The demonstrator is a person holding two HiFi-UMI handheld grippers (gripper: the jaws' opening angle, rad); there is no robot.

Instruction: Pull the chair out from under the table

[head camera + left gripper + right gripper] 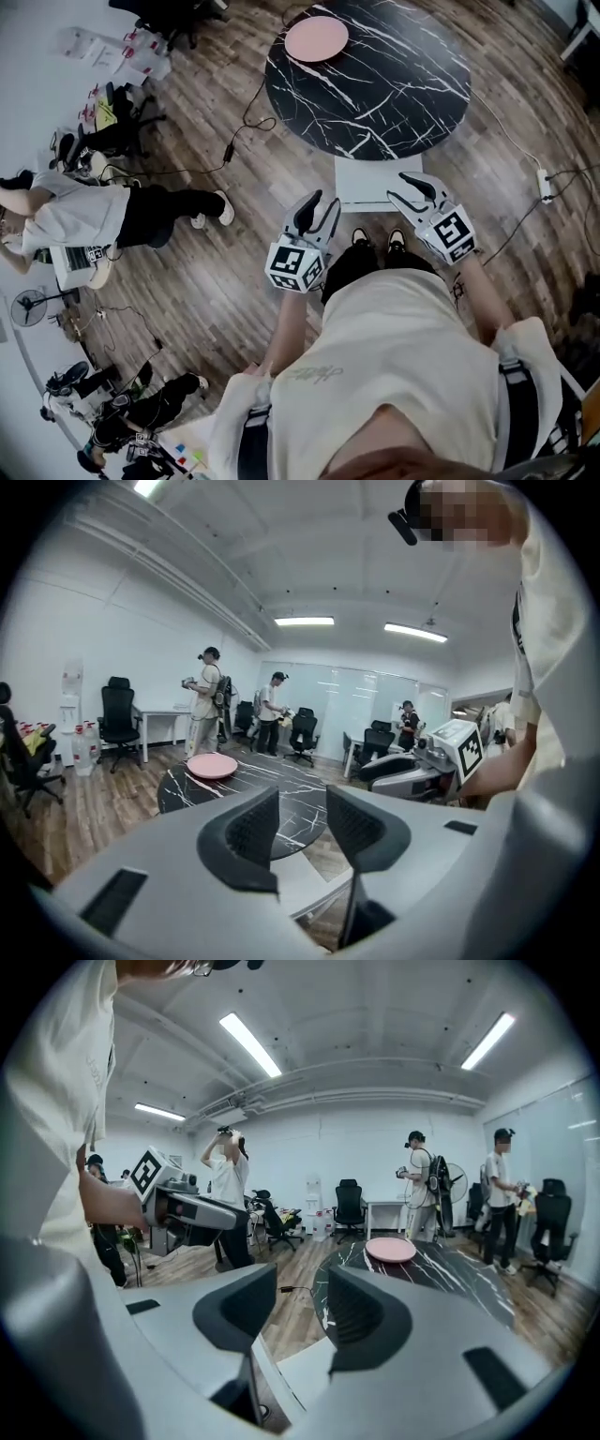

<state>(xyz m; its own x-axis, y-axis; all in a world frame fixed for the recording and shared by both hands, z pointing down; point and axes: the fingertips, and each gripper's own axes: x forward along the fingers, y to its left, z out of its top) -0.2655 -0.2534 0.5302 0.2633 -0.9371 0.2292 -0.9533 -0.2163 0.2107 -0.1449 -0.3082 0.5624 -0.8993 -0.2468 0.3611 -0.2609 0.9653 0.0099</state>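
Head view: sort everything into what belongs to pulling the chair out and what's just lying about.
For the job: white chair, black marble table, left gripper, right gripper, both open.
Lying about: pink plate, power strip, floor fan.

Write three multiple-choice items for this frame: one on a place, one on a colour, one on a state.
1. Where does the white chair stand?
A. Tipped over on the floor.
B. At the near edge of the round table.
C. Against a wall.

2. What colour is the plate on the table?
A. Pink.
B. Blue.
C. Green.

3. How are the left hand-held gripper and the right hand-held gripper?
A. Both shut on the chair.
B. One holds the plate.
C. Both open and empty.

Answers:
1 B, the head view shows the seat right at the table's near edge.
2 A, it shows pink against the black marble top.
3 C, each gripper view shows jaws apart with nothing between them.
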